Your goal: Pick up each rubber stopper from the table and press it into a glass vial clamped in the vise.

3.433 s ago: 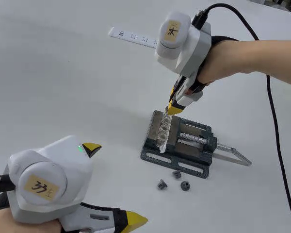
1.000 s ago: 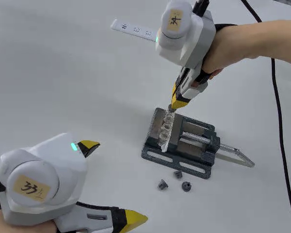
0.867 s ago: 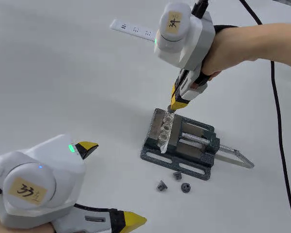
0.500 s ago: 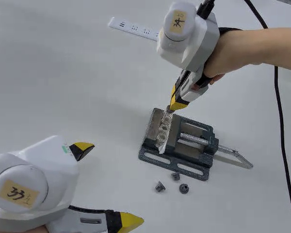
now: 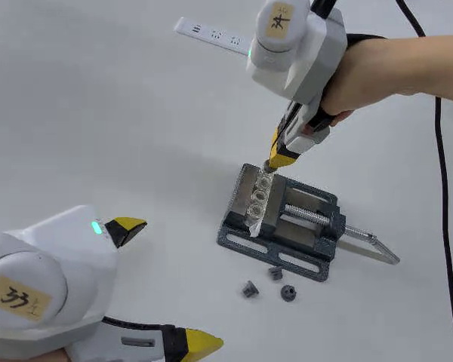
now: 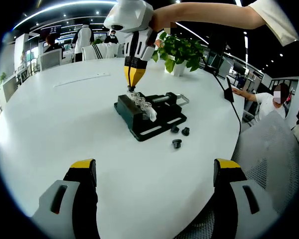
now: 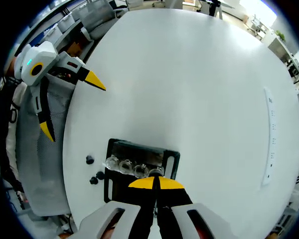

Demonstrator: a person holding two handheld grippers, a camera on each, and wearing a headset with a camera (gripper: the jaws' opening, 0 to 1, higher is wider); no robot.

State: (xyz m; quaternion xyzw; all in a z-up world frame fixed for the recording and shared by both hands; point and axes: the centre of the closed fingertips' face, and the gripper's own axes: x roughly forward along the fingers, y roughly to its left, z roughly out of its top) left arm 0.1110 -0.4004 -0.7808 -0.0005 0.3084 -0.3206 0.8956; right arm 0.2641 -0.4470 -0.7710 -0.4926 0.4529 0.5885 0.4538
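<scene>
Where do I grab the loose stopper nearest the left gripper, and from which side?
Likely across its round body, coming straight down from above: the stopper is small and squat on the table, apart from the other two stoppers and the vise, so the jaws fit either side. The open left gripper holds nothing.

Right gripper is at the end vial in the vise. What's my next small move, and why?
Probably press straight down a touch. The right gripper has its fingers shut with what looks like a stopper at the tips, right at the end vial mouth in the vise. I can't tell that it's seated.
</scene>
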